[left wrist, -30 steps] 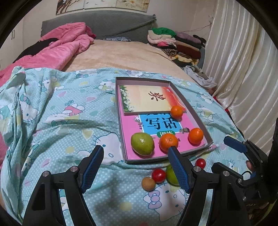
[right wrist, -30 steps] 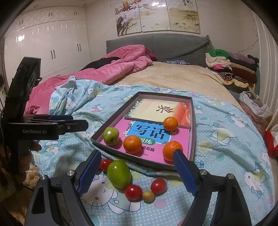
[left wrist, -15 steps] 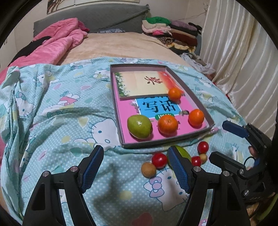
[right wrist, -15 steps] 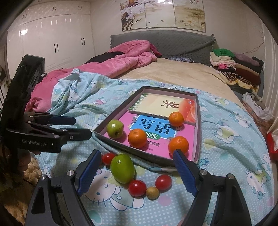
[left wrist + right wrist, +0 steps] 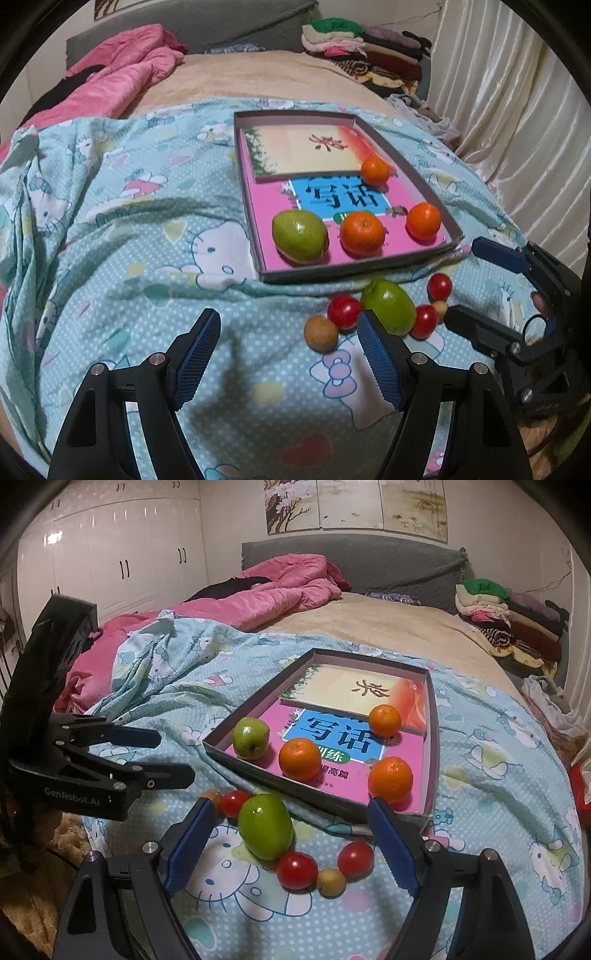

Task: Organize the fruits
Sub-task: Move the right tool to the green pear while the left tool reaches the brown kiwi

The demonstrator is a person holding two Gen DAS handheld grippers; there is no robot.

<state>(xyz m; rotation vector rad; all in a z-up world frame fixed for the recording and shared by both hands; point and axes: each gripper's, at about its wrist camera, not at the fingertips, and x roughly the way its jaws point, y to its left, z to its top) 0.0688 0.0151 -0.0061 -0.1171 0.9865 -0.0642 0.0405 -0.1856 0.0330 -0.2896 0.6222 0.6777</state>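
Note:
A shallow grey box tray (image 5: 354, 271) (image 5: 432, 738) lies on the bed with books inside, a green fruit (image 5: 300, 235) (image 5: 250, 737) and three oranges (image 5: 362, 232) (image 5: 299, 758). Loose on the sheet before the tray lie a second green fruit (image 5: 389, 304) (image 5: 265, 826), red cherry tomatoes (image 5: 343, 311) (image 5: 297, 865) and small tan fruits (image 5: 320, 332) (image 5: 331, 882). My left gripper (image 5: 288, 347) is open and empty, left of the loose fruit. My right gripper (image 5: 291, 838) is open, its fingers on either side of the loose green fruit, apart from it.
The sheet is a blue cartoon-print cloth (image 5: 129, 221) with folds. A pink duvet (image 5: 258, 594) lies at the back left, folded clothes (image 5: 509, 616) at the back right. Curtains (image 5: 517, 110) hang to the right. White wardrobes (image 5: 110, 554) stand on the left.
Both grippers have moved forward and lower toward the loose fruit. The left view has tilted down. The fruit has not moved.

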